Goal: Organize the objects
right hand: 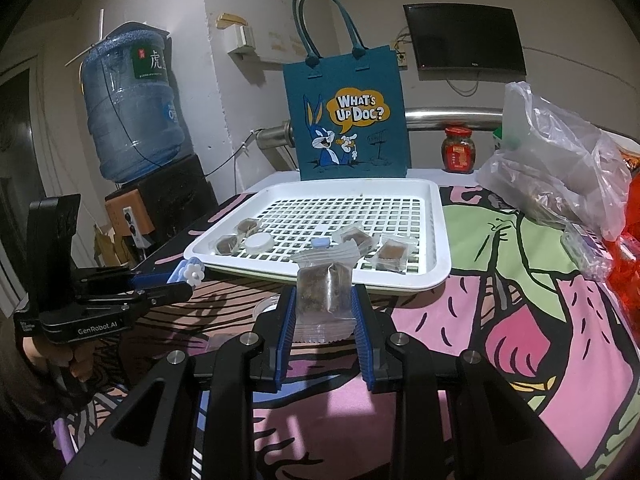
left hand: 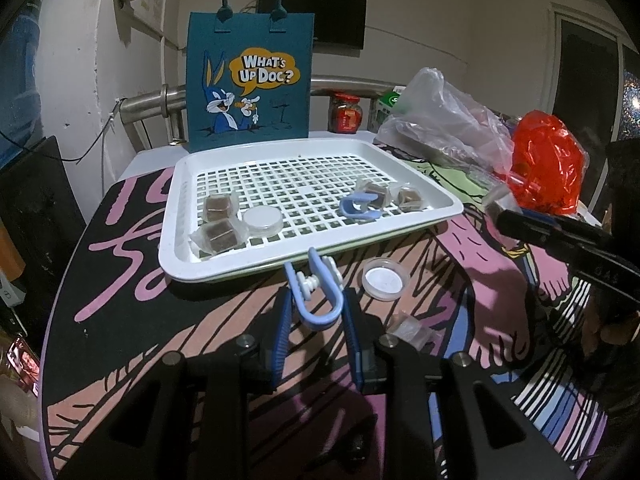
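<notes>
**Clip and snack packet heading for the tray**

Clip (left hand: 316, 300), pale blue, is sitting pinched in the left gripper (left hand: 316, 320), bend toward the camera, long axis pointing at the white tray (left hand: 176, 216). The right gripper (right hand: 324, 312) is clamping an upright snack packet (right hand: 324, 292). Four packets, a round lid and another clip are lying in the tray; a lid (left hand: 386, 279) and packet (left hand: 408, 330) are waiting on the table.

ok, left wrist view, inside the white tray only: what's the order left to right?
On the white tray: two wrapped brown cubes stacked near and far at the left → round clear lid → blue clip → wrapped cube behind the clip → wrapped cube at the right.
</notes>
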{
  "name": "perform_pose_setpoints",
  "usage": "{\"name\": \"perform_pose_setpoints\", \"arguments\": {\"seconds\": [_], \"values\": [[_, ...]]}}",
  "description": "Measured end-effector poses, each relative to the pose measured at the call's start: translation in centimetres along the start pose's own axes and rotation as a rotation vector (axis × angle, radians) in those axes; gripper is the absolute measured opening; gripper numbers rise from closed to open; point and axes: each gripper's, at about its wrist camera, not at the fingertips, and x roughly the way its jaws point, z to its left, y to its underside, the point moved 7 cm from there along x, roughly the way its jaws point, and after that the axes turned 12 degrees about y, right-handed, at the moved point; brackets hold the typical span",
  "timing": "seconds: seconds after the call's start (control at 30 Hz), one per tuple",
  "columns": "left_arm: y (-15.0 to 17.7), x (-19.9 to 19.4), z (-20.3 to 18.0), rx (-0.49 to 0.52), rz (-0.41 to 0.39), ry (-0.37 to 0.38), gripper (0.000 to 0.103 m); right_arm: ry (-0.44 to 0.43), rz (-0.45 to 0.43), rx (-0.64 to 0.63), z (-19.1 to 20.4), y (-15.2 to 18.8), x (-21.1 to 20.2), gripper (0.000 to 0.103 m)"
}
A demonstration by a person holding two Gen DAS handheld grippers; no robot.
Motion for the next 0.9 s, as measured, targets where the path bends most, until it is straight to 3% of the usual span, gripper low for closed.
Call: {"name": "perform_pose_setpoints", "arguments": {"seconds": [0.43,0.9], "values": [[0.02,0.11,-0.09,0.015,0.003,-0.021,0.024,0.005,-0.013,-0.007,-0.07,-0.11,-0.14,0.026],[0.07,0.14,0.2,-0.008,0.003,0.007,0.024,0.003,-0.013,-0.004,-0.15,-0.15,-0.22,0.026]]}}
